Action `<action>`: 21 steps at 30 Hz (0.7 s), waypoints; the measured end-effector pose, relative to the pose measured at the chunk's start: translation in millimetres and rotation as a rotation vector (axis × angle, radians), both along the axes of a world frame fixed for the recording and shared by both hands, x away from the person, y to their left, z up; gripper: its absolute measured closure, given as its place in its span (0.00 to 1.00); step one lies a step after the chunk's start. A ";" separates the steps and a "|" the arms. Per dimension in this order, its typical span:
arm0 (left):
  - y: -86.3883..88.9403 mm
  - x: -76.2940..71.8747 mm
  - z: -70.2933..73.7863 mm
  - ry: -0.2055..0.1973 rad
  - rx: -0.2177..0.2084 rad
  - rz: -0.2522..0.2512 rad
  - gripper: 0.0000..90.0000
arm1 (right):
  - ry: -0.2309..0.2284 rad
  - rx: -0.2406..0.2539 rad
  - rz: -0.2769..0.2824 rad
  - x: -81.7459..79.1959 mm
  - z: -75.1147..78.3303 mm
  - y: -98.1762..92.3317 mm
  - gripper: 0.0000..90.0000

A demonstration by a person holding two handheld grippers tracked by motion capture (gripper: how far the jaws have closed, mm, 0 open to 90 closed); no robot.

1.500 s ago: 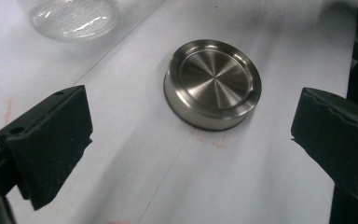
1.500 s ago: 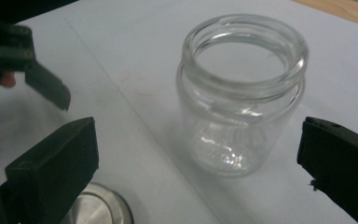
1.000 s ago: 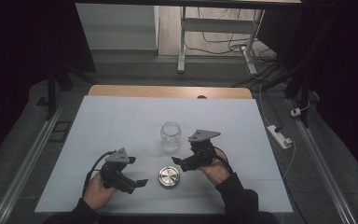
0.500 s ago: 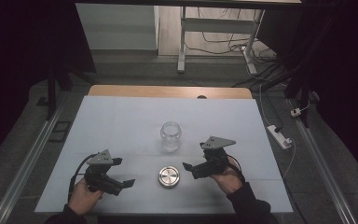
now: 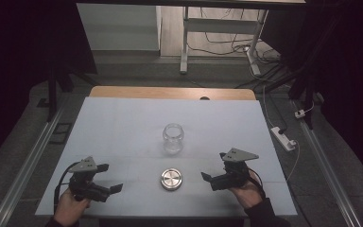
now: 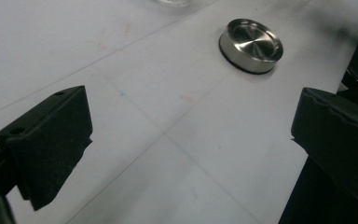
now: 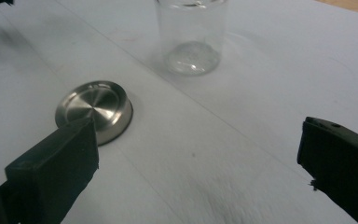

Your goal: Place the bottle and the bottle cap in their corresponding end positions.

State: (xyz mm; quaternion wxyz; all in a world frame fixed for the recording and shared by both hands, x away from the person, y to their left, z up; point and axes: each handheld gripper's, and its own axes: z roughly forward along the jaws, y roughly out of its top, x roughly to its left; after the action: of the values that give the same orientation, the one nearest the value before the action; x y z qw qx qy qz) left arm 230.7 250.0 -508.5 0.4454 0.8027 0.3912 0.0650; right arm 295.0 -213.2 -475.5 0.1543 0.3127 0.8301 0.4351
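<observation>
The metal lid (image 5: 171, 179) lies flat on the surface (image 5: 123, 127) between the left hand-held gripper (image 5: 111, 182) and the right hand-held gripper (image 5: 208, 178), both released and empty, with the glass jar (image 5: 173, 137) upright just beyond it.

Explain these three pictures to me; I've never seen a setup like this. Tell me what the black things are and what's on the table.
A person sits at a white table, holding a two-jaw tool in each hand: the left gripper and the right gripper. The high view looks down from above. The other two pictures come from cameras riding on each gripper, so the black blocks at their bottom are that gripper's own jaws, standing wide apart. On the table stand a clear glass jar, open, and a round metal lid lying apart from it. Nothing is held.
</observation>
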 end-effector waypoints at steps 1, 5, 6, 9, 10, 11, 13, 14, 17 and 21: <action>2.7 -1.8 -0.3 0.003 0.001 0.009 0.00 | -0.002 -0.003 -0.006 -1.8 0.0 -3.0 0.00; 12.6 -8.5 -1.5 0.001 0.016 0.046 0.00 | -0.012 -0.008 -0.035 -9.0 0.3 -14.8 0.00; 14.6 -10.3 -1.8 0.004 0.020 0.056 0.00 | -0.013 -0.007 -0.042 -10.8 0.2 -17.9 0.00; 20.1 -15.4 -3.2 0.008 0.032 0.080 0.00 | -0.013 -0.013 -0.069 -16.5 -0.9 -28.2 0.00; 22.0 -17.0 -4.0 0.009 0.040 0.088 0.00 | -0.011 -0.014 -0.079 -18.6 -1.7 -32.0 0.00; 23.8 -18.9 -4.9 0.011 0.049 0.097 0.00 | -0.008 -0.015 -0.092 -20.9 -2.8 -36.0 0.00; 27.3 -22.7 -7.0 0.015 0.067 0.116 0.00 | 0.004 -0.021 -0.117 -25.5 -6.2 -44.5 0.00; 29.1 -24.3 -8.0 0.018 0.074 0.125 0.00 | 0.008 -0.023 -0.130 -27.9 -8.3 -49.0 0.00; 33.5 -28.8 -10.2 0.026 0.088 0.145 0.00 | 0.032 -0.045 -0.171 -35.0 -15.4 -62.1 0.00; 35.9 -33.3 -14.7 0.042 0.133 0.167 0.00 | 0.063 -0.036 -0.218 -42.3 -21.2 -76.0 0.00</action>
State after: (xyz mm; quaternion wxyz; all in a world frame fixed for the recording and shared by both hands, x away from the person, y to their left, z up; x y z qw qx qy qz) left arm 197.4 285.9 -523.2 0.3757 0.7962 0.4610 0.1110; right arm 252.7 -289.2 -496.7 0.1802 0.4120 0.8033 0.3906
